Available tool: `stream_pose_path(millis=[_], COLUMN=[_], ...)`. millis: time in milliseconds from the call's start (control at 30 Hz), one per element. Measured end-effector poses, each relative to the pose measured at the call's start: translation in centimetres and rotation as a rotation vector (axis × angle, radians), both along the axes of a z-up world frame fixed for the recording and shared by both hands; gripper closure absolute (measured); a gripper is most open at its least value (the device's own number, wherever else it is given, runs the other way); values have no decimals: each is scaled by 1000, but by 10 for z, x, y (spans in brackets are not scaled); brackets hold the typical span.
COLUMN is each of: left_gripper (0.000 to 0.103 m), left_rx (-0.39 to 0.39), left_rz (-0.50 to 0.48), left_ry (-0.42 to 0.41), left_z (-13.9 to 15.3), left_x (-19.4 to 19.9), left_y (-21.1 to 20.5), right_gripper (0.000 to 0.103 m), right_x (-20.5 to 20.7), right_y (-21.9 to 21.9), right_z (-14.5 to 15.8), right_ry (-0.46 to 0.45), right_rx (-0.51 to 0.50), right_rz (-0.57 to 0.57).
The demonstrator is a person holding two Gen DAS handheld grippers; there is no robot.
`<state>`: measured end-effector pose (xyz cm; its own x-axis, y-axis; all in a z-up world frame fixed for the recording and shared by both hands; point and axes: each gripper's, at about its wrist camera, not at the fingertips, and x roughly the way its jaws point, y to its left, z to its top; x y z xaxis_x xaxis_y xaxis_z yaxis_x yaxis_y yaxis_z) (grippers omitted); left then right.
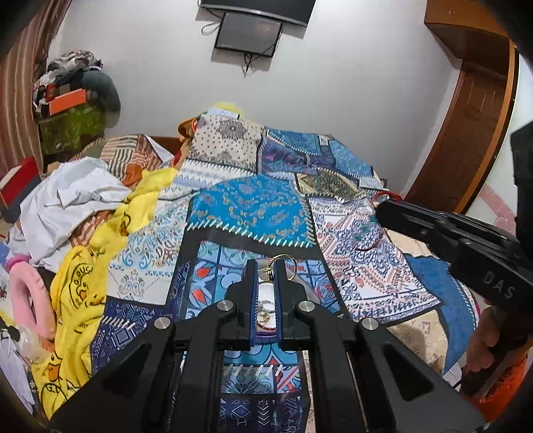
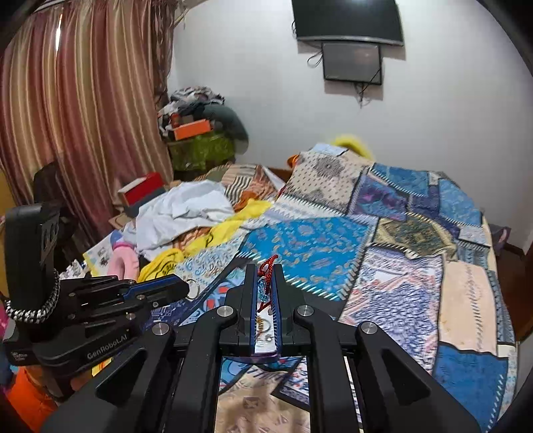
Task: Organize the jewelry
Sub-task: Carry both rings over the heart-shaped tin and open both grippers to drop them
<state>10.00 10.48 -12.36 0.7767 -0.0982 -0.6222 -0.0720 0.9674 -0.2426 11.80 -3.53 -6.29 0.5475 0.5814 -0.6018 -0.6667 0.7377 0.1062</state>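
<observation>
My left gripper (image 1: 266,266) is shut on a gold-and-silver ring-shaped earring (image 1: 283,261) that sticks out past the fingertips, held above a white jewelry tray (image 1: 265,293) with small pieces in it. My right gripper (image 2: 265,269) is shut on a red-and-blue beaded piece (image 2: 266,266) whose red loop pokes out at the tips; the tray (image 2: 265,346) shows below its jaws. Each gripper appears in the other's view: the right one (image 1: 383,206) at far right, the left one (image 2: 186,286) at left with the ring (image 2: 192,286) at its tip.
A blue patchwork quilt (image 2: 333,246) covers the bed. Yellow, white and pink clothes (image 1: 83,233) are heaped on the left. A red box (image 2: 143,188) and a curtain (image 2: 83,100) stand further left. A TV (image 2: 346,23) hangs on the back wall.
</observation>
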Motion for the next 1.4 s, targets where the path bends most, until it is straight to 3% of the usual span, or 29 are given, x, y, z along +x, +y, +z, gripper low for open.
stream_pose_path(millis=[333,600,867,1167,1400], left_gripper=[96,96,96,96,90], left_rx=[-22,-33,-47,-54,-58], left_rz=[-48,-73,-74,-70,-62], left_ry=[82,127,148,143,128], left_z=[-36,-58,-68,-64,-49], left_x=[24,45,51,47,40], left_y=[-5,-7,-2,-1,0], right_gripper=[96,96,96,96,71], right_x=[30,39,44,43,35], right_y=[24,41,49,50,42], right_z=[-41,-60,-76,-73,-53], right_ry=[142,205,253,281,237], right_rx=[-36,-74,-99,-121,-105], right_rz=[25,58,74,88,70])
